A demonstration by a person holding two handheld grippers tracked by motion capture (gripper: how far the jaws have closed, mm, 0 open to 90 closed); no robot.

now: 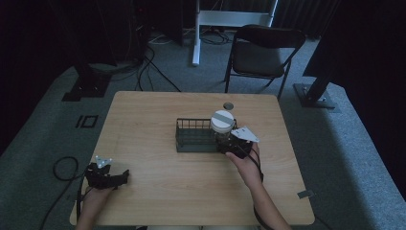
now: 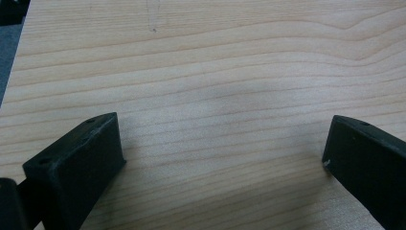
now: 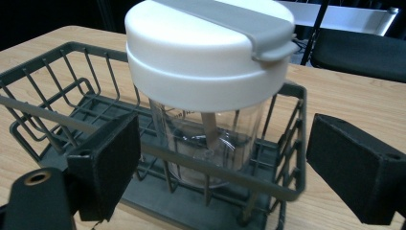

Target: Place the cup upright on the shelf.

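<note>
Standing upright inside the right end of the wire basket [image 1: 194,136], the clear jar [image 3: 210,143] with its white lid [image 1: 222,121], lid well above the rim and a grey strap running across the top. Seated flat on the basket's floor, so likely just set down or about to be lifted out. Just in front of the basket's right end, the right gripper [image 1: 238,146], jaws spread wide to either side of the jar in the right gripper view, clamping nothing; near wire rail of the basket between jaws and glass. Wide stance probably to clear the broad lid, wider than the glass body below. Far off from the basket, toward the near left corner of the table [image 1: 158,191], the left gripper [image 1: 107,176], resting low over bare wood, jaws also wide apart and empty, seemingly parked out of the way. Beyond the basket, a small dark round disc [image 1: 228,105] on the tabletop. Past the table, behind the basket, a folding chair [image 1: 261,52].
</note>
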